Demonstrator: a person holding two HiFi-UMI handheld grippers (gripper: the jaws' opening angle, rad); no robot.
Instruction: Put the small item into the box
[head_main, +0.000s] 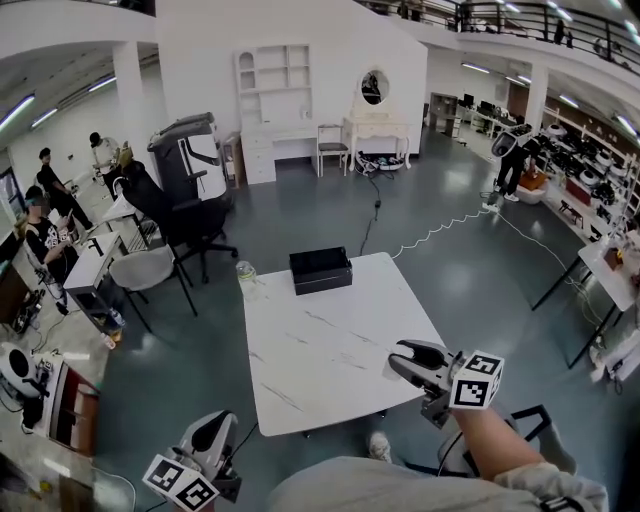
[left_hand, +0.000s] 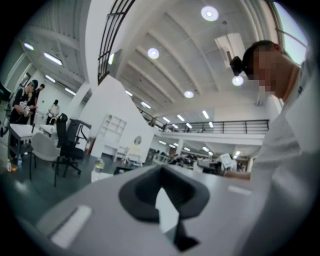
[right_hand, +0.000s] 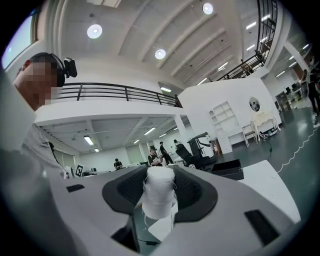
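Note:
The black box (head_main: 320, 268) sits at the far edge of the white marble-patterned table (head_main: 320, 370); it also shows in the right gripper view as the black box (right_hand: 227, 169), ahead and to the right. My right gripper (head_main: 400, 362) hovers over the table's near right corner. Between its jaws stands a small white fabric roll (right_hand: 159, 197) with frayed threads, and the right gripper (right_hand: 160, 176) is shut on it. My left gripper (head_main: 208, 432) hangs low, left of the table's near edge. The left gripper (left_hand: 161, 172) holds nothing, and its jaws look closed together.
A clear plastic jar (head_main: 245, 276) stands at the table's far left corner, beside the box. A black office chair (head_main: 185, 220) and a grey chair (head_main: 140, 270) stand left of the table. Cables (head_main: 440, 230) trail over the floor beyond. People sit at desks at the far left.

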